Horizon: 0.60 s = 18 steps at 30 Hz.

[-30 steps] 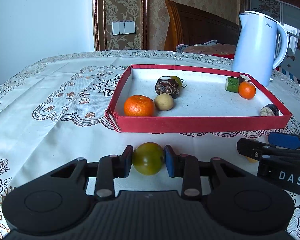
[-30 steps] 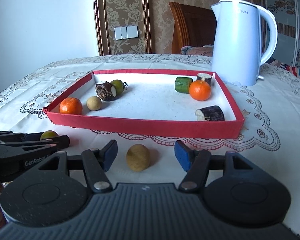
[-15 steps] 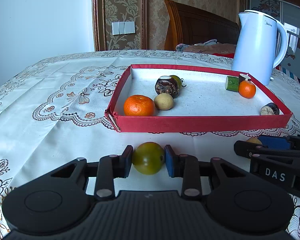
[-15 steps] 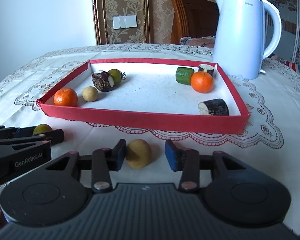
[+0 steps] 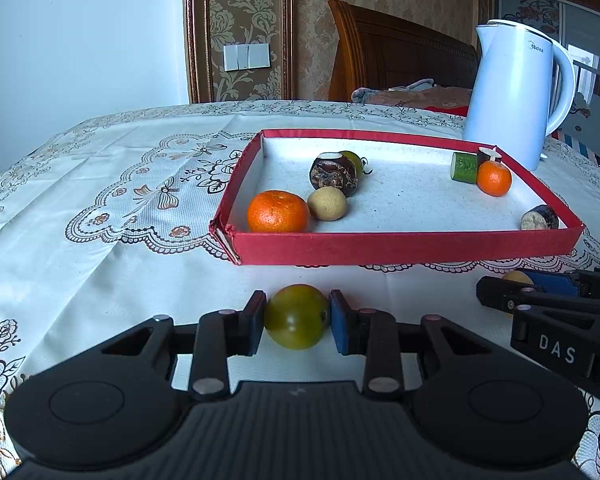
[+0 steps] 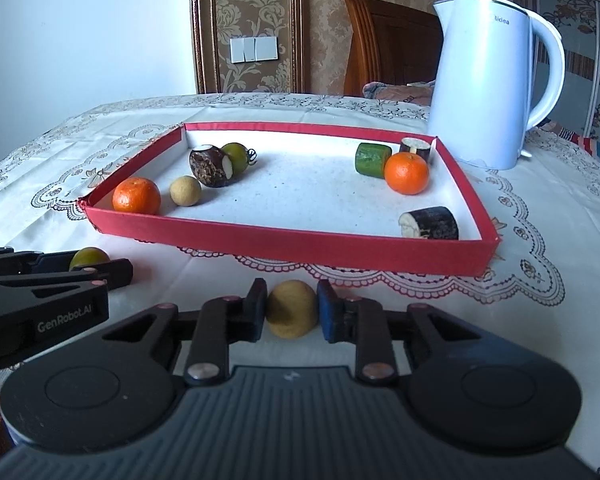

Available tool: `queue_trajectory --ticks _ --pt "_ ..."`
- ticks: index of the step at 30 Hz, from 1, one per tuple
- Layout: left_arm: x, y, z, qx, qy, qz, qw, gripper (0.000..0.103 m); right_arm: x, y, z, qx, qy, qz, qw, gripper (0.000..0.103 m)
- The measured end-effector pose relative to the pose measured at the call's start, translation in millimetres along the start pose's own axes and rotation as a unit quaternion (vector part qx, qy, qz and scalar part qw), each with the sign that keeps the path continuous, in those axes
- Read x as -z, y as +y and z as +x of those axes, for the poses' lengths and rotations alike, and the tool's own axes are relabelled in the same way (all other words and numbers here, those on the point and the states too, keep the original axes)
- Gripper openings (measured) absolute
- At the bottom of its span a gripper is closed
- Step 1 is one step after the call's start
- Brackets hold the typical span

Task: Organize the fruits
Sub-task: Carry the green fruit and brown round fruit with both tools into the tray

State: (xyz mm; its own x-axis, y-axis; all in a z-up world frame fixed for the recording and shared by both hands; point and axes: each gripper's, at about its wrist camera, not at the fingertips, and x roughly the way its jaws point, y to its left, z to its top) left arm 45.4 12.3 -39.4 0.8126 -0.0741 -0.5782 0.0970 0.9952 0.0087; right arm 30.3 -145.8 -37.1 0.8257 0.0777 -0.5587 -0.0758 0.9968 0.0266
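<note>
On the tablecloth in front of the red tray (image 5: pixel 400 242), my left gripper (image 5: pixel 297 334) is shut on a round green-brown fruit (image 5: pixel 296 312), one pad on each side. In the right wrist view my right gripper (image 6: pixel 291 326) has its jaws closing on a small tan round fruit (image 6: pixel 290 304), and both pads press on it. Each gripper also shows in the other's view: the left gripper (image 6: pixel 100 270) with its green-brown fruit (image 6: pixel 89 257), and the right gripper (image 5: pixel 512 286) with its tan fruit (image 5: pixel 518 277). The red tray (image 6: pixel 300 240) holds two mandarins, a tan fruit, a green fruit and several cut pieces.
A tall white kettle (image 5: pixel 516 92) stands behind the tray's far right corner; the right wrist view shows the kettle (image 6: pixel 484 92) too. A wooden chair back (image 5: pixel 380 48) rises behind the table. The embroidered cloth (image 5: pixel 120 200) spreads left of the tray.
The right gripper's jaws have closed from wide apart onto the tan fruit. The left gripper has kept still, shut on the green-brown fruit.
</note>
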Motion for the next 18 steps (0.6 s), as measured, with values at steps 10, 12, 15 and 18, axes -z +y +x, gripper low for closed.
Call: queue_trajectory --ticks 10,12,15,18 --pt "-3 -10 -13 0.019 -0.011 0.016 0.9996 0.032 -3 -6 -19 0.008 -0.032 -0.001 0.999 0.026" --pt "-7 -11 -19 0.027 -0.016 0.015 0.9994 0.032 -5 -9 -25 0.016 -0.044 -0.003 0.999 0.026" --pt "-21 -15 -29 0.036 -0.033 0.018 0.9987 0.032 -13 -15 -32 0.021 -0.058 -0.001 0.998 0.026" --pt "-39 -22 -31 0.038 -0.048 0.023 0.9979 0.032 -26 -20 -35 0.031 -0.071 0.0 0.997 0.026"
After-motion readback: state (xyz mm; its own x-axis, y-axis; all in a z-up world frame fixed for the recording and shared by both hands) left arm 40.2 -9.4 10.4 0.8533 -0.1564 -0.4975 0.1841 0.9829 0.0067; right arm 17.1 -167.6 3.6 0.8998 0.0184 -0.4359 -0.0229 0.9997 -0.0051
